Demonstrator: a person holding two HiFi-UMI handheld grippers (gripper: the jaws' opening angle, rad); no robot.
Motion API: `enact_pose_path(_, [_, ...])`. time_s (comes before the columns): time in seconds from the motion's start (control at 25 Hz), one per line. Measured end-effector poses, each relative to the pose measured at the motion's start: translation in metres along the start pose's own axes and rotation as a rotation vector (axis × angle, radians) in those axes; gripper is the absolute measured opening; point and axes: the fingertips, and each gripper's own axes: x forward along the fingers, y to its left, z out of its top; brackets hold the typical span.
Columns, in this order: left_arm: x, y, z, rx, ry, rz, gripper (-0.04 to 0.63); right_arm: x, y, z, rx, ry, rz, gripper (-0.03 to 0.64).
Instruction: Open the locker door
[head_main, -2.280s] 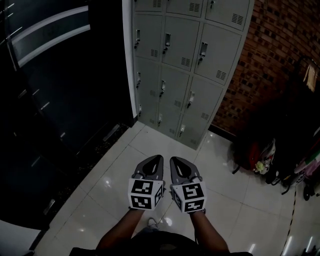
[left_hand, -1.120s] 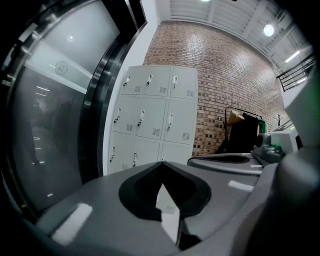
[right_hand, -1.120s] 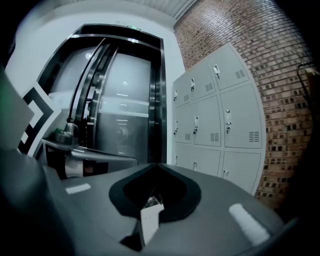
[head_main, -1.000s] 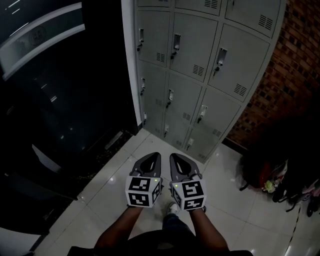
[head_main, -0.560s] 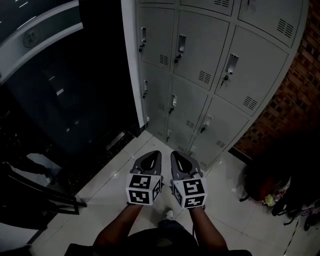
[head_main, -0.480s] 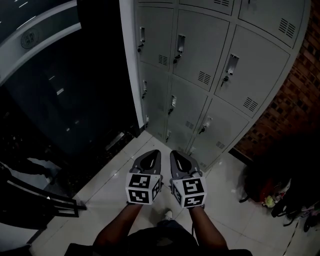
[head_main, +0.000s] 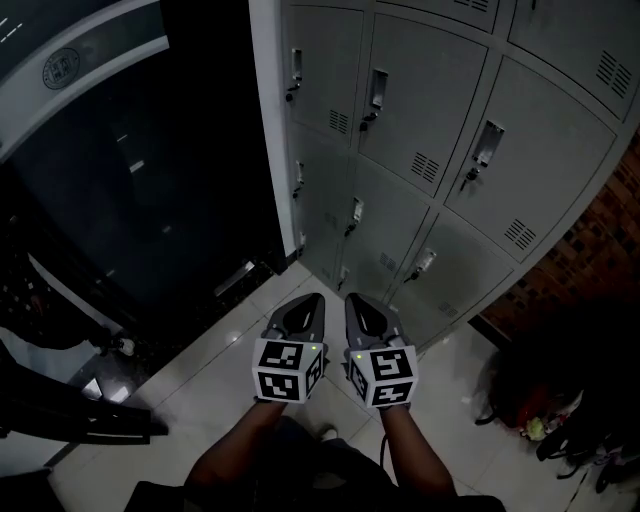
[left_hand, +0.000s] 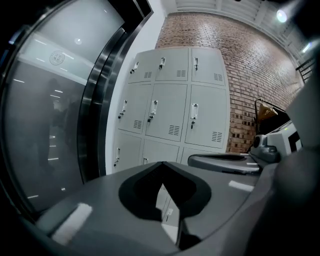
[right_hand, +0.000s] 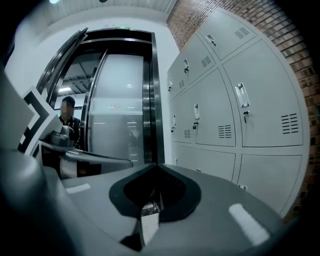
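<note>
A bank of grey metal lockers (head_main: 430, 150) stands ahead of me, every door closed, each with a small handle (head_main: 486, 142) and a vent. My left gripper (head_main: 315, 298) and right gripper (head_main: 351, 298) hang side by side at waist height over the tiled floor, well short of the lockers. Both are shut with nothing in them. In the left gripper view the closed tips (left_hand: 161, 164) point at the lockers (left_hand: 172, 105). In the right gripper view the closed tips (right_hand: 156, 167) point past the lockers (right_hand: 240, 115), which run along the right.
A dark curved glass wall (head_main: 120, 180) runs along the left, and a person's figure (right_hand: 67, 122) shows in it. A brick wall (head_main: 600, 240) stands to the right, with dark bags (head_main: 560, 420) on the floor below it. Pale tiles (head_main: 200, 400) lie underfoot.
The lockers have grown larger and closer in the head view as I walked toward them. Both grippers stay shut and side by side.
</note>
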Motion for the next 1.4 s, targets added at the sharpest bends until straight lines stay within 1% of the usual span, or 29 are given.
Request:
enact_pose_path(0.28, [0.031, 0.024, 0.006, -0.023, -0.024, 0.027, 0.006, 0.038, -0.016, -0.006, -0.009, 0.009, 0.020, 0.000])
enact_pose_path(0.48, [0.066, 0.039, 0.012, -0.024, -0.045, 0.006, 0.006, 0.076, -0.032, -0.009, -0.012, 0.003, 0.024, 0.000])
enact_pose_path(0.68, [0.110, 0.056, 0.018, -0.016, -0.048, -0.036, 0.006, 0.122, -0.052, -0.013, -0.007, -0.009, 0.012, 0.000])
enact_pose_path(0.76, [0.128, 0.061, 0.019, -0.010, -0.052, -0.061, 0.006, 0.141, -0.061, -0.015, -0.004, -0.013, 0.001, 0.022])
enact_pose_path(0.96, [0.170, 0.075, 0.018, 0.011, -0.058, -0.114, 0.006, 0.185, -0.090, -0.027, 0.005, -0.020, -0.049, 0.033])
enact_pose_path(1.24, [0.217, 0.098, 0.007, 0.019, -0.063, -0.147, 0.006, 0.242, -0.125, -0.059, 0.050, -0.024, -0.094, 0.105])
enact_pose_path(1.4, [0.237, 0.109, -0.003, 0.018, -0.069, -0.164, 0.006, 0.270, -0.137, -0.084, 0.064, -0.009, -0.103, 0.127])
